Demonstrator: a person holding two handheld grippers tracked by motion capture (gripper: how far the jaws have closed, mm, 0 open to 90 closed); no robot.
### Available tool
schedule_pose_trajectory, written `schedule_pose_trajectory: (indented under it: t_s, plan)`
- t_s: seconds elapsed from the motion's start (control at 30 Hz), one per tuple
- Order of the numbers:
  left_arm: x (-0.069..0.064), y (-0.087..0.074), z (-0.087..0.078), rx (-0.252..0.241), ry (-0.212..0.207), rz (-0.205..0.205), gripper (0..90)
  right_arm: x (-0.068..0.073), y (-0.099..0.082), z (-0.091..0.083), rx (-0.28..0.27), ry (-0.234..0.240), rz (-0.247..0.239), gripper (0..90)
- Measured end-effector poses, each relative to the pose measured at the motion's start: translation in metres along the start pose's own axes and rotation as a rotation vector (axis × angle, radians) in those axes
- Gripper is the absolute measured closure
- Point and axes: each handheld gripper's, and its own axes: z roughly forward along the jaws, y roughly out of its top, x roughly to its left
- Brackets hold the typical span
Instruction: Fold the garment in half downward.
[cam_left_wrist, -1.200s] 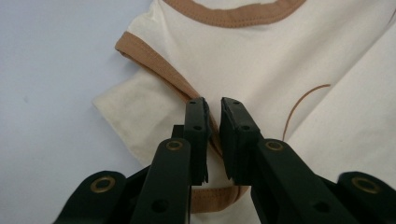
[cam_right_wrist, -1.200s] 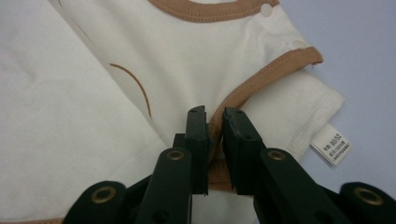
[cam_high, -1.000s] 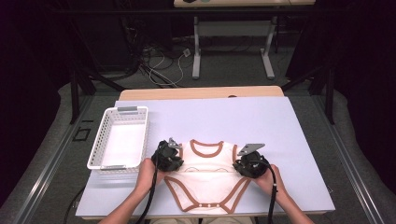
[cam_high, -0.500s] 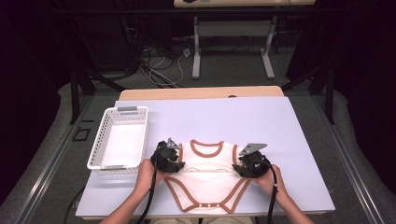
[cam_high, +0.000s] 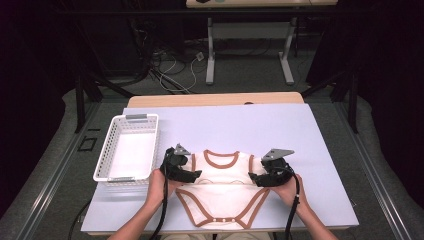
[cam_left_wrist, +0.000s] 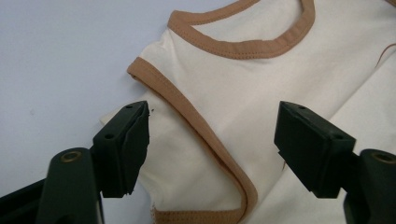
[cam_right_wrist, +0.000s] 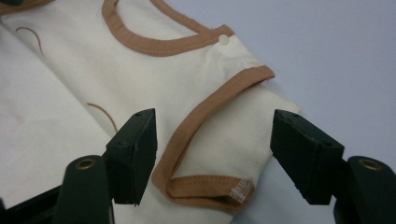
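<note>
Flat on the pale lavender table sheet (cam_high: 310, 150) lies a cream cotton baby bodysuit with tan-brown binding (cam_high: 222, 187), its round neck opening towards the far edge and its snap-fastened crotch towards the person, near the front edge of the table. Both short sleeves are folded inward over the body: in the left gripper view the bodysuit (cam_left_wrist: 261, 93) shows one sleeve doubled back with its brown hem lying low between the jaws, and in the right gripper view the bodysuit (cam_right_wrist: 140, 84) shows the other sleeve folded the same way, a small white snap sitting by the neckband

The left gripper (cam_high: 186, 172) rests over the garment's left shoulder; its black jaws have just been opening and now stand wide apart, the folded sleeve lying loose between them with neither pad pressing on the cloth. The right gripper (cam_high: 260, 178) sits over the opposite shoulder, and its jaws have likewise just been opening, parted on either side of the folded sleeve without clamping it. Each is held by a bare hand, with a black cable trailing back towards the person

Just beside the left gripper, on the sheet's left part, stands a white perforated plastic basket (cam_high: 107, 155). Beyond the sheet a light wooden tabletop edge (cam_high: 215, 99) shows
</note>
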Motion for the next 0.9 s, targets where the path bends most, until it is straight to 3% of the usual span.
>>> schedule_pose_trajectory:
  t_s: [0.2,0.37,0.67,0.9]
  plan:
    - [0.002,0.004,0.005,-0.025,0.014,-0.030,17.7,-0.006,0.007,0.003,-0.029,-0.028,0.013,39.3]
    - [0.008,0.007,0.009,-0.045,0.026,-0.061,18.3,-0.007,0.014,0.009,-0.046,-0.055,0.023,45.3]
    - [0.022,0.016,0.019,-0.065,0.073,-0.118,29.3,-0.013,0.027,0.022,-0.055,-0.071,0.036,58.8]
    - [0.028,0.017,0.030,-0.064,0.092,-0.129,41.9,-0.019,0.032,0.035,-0.043,-0.077,0.094,64.0]
